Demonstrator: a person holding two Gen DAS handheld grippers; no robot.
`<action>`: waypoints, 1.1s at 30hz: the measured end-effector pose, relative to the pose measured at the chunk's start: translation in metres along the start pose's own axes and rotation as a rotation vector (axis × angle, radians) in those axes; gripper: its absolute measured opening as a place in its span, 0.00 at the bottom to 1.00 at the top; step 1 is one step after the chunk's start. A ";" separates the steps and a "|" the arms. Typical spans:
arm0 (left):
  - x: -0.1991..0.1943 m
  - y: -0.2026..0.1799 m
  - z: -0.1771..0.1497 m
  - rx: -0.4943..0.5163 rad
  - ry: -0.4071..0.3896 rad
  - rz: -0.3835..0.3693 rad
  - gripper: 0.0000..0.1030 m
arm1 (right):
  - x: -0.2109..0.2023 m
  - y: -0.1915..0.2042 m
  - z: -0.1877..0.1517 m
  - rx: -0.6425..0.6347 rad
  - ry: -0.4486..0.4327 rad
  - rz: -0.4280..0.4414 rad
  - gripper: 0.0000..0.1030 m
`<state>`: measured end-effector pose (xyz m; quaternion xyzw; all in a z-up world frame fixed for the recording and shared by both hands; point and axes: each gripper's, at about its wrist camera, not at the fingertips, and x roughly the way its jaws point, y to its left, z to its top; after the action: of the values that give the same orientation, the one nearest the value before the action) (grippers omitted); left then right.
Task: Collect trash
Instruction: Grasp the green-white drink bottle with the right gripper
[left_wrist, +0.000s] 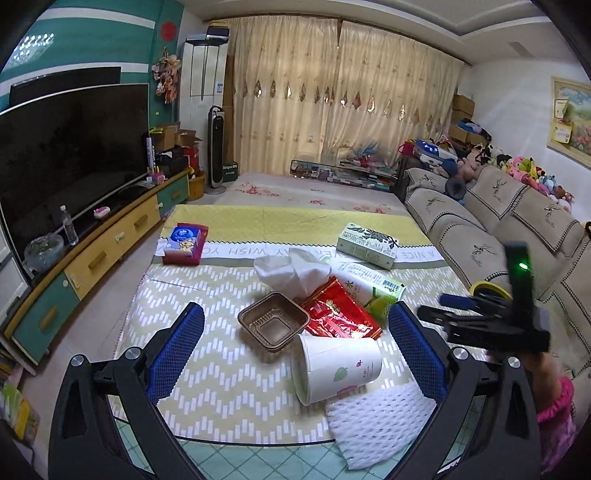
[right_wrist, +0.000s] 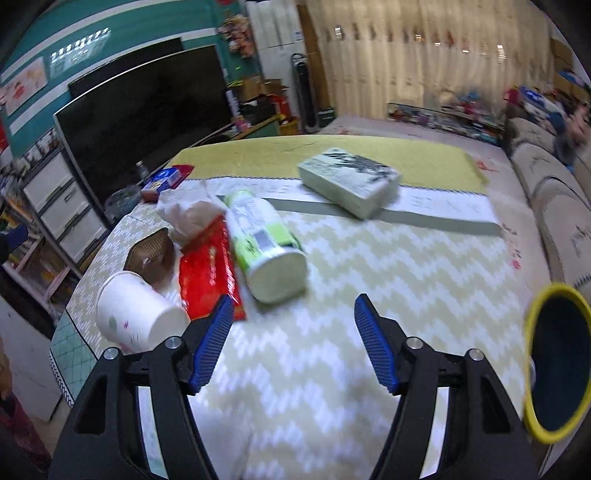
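Your left gripper (left_wrist: 295, 347) hangs over the near end of the table (left_wrist: 221, 387), jaws spread wide, nothing between the blue pads. Framed between them in the left wrist view, mid-frame: a brown plastic tray (left_wrist: 274, 320), empty, w/ a white paper cup (left_wrist: 334, 367) lying on its side just below and right of it, mouth toward lower left. Touching the tray's right edge is a red foil wrapper (left_wrist: 340, 314), flat on the cloth. Above that, a crumpled tissue (left_wrist: 288, 273), and right of it a white-green bottle (left_wrist: 369, 291) on its side. Bottom right of that frame, a white foam net sleeve (left_wrist: 373, 424) lies at the table edge, just under the cup. Further back: a green-white box (left_wrist: 367, 245) upper right of the pile, a red box w/ blue pack (left_wrist: 184, 243) upper left. Your right gripper (right_wrist: 293, 339) also has its jaws open, gripping nothing; it shows up at the right edge of the left view too, held off to the side. In the right wrist view, a bit blurred, its left pad sits near the wrapper's (right_wrist: 208, 273) lower end, bottle (right_wrist: 264, 240) just above centre, cup (right_wrist: 136, 314) at left. A yellow-rimmed bin (right_wrist: 554, 362) sits at the right edge of that frame, dark inside.
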<state>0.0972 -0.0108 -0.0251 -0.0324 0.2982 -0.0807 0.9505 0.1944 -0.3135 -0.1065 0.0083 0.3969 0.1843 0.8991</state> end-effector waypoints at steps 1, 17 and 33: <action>0.001 -0.003 -0.001 0.000 0.005 -0.003 0.95 | 0.007 0.002 0.003 -0.010 0.011 0.003 0.67; 0.031 -0.008 -0.014 -0.018 0.068 -0.038 0.95 | 0.066 0.010 0.026 -0.123 0.050 0.045 0.67; 0.039 -0.014 -0.021 -0.018 0.081 -0.062 0.95 | -0.040 0.003 0.031 -0.063 -0.135 0.048 0.51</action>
<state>0.1150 -0.0318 -0.0622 -0.0471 0.3362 -0.1088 0.9343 0.1909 -0.3201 -0.0570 0.0019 0.3293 0.2170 0.9189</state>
